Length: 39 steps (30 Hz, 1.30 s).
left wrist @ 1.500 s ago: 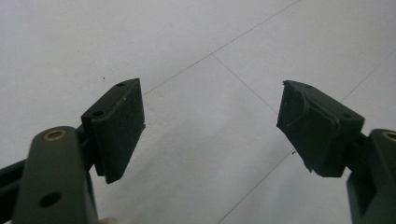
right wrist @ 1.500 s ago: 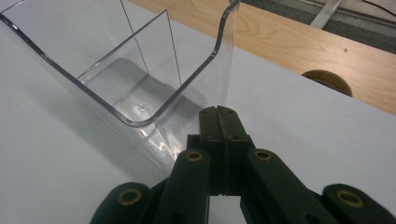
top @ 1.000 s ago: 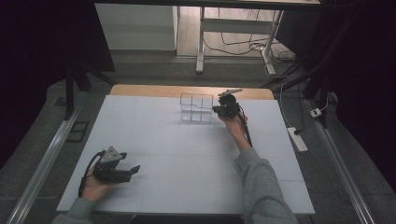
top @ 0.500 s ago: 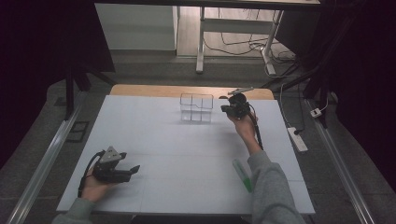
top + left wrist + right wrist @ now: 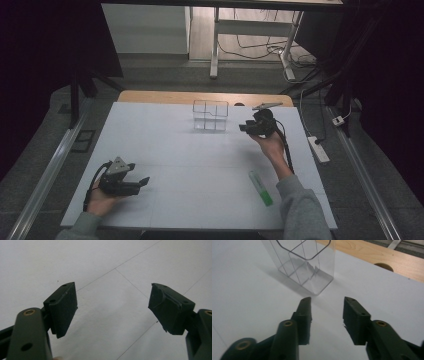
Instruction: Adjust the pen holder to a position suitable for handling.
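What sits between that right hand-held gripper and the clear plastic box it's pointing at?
Nothing visible. The right hand-held gripper, jaws open and empty, faces the clear plastic divided box across bare white table. The green marker pen lies well behind it, near the sleeve.

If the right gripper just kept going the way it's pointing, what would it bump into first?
Probably the clear plastic organizer: the right gripper is open, empty and aimed at its near corner, with bare white table between. Depth is hard to judge.

A white table (image 5: 165,145) carries a clear divided box (image 5: 210,115) far-centre; a green marker (image 5: 261,188) lies near-right.
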{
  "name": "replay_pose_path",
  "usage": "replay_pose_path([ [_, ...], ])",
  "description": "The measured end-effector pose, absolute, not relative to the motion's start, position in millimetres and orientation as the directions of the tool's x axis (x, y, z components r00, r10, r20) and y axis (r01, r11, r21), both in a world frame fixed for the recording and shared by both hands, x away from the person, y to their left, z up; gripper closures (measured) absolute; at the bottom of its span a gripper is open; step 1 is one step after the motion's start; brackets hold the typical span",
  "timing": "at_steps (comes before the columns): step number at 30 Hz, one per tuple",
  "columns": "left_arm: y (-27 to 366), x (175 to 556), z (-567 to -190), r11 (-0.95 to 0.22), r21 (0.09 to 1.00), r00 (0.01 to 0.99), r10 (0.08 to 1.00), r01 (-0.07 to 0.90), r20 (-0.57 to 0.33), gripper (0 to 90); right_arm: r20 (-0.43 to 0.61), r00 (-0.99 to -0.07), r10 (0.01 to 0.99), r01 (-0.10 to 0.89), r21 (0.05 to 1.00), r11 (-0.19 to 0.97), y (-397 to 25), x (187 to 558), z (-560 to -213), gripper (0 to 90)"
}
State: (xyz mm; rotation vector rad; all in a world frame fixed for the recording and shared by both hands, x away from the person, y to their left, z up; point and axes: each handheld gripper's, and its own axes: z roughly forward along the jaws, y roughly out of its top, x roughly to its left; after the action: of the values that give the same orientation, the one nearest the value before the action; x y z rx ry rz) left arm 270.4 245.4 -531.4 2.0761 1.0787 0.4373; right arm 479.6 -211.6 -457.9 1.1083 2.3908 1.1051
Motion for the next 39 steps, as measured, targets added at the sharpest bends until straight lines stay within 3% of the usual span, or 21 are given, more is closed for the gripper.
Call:
replay_pose_path([
  [13,245,272,-532,-0.363,0.745,0.579,0.814,0.56,-0.039,22.9,0.069,-0.672,0.737,0.53,0.74,0.414,-237,450,-462,40.4],
  [39,243,270,-531,-0.376,0.745,0.592,0.805,0.551,-0.031,22.8,0.04,-0.689,0.723,0.527,0.713,0.463,-249,389,-465,37.6],
])
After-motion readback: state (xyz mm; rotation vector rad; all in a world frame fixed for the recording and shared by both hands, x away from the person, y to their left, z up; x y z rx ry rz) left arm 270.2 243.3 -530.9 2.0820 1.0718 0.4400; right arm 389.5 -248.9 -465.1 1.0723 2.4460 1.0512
